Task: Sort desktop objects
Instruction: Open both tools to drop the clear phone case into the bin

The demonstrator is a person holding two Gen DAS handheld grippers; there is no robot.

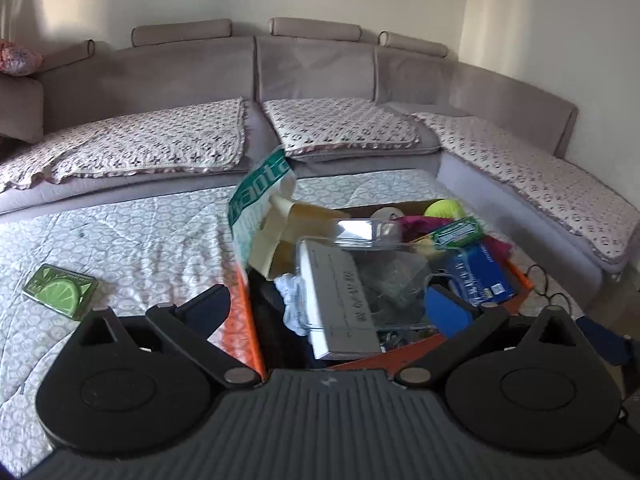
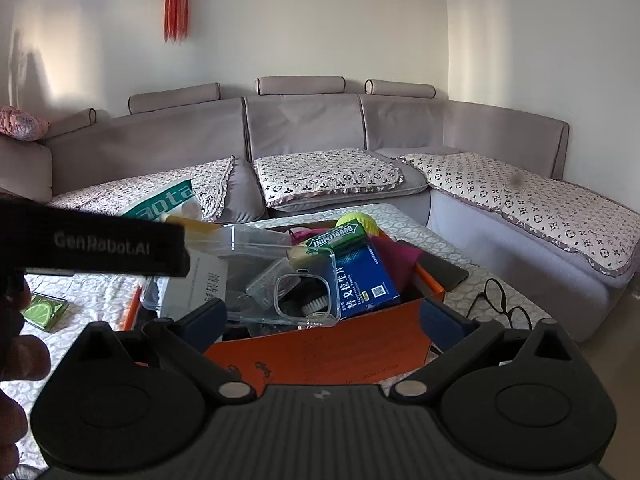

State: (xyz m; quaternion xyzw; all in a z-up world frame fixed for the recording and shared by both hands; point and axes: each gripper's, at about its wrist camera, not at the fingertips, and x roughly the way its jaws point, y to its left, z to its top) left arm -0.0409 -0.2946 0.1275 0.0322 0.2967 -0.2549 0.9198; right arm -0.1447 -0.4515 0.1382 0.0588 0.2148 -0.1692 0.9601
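Tongs on both sides hang open and empty over an orange box (image 2: 320, 352) crammed with small things, which sits on a quilted surface (image 1: 120, 240) in front of a grey sofa (image 2: 304, 128). The left tongs (image 1: 328, 304) straddle a white booklet (image 1: 340, 300) and a clear plastic tray (image 1: 360, 232) near the box's left wall. The right tongs (image 2: 320, 312) sit at the box's near wall, just short of a clear phone case (image 2: 304, 296) and a blue packet (image 2: 364, 280). A green gum pack (image 2: 336, 236) and a yellow ball (image 2: 356, 222) lie toward the box's far side. Left of the box, well apart, lies a green lime-print tin (image 1: 60, 296); right of it, a pair of glasses (image 2: 500, 300). A sensible step would be to pick one topmost item, probably the phone case, closing on its rim rather than its slippery face, and lift straight up so neighbours stay put.
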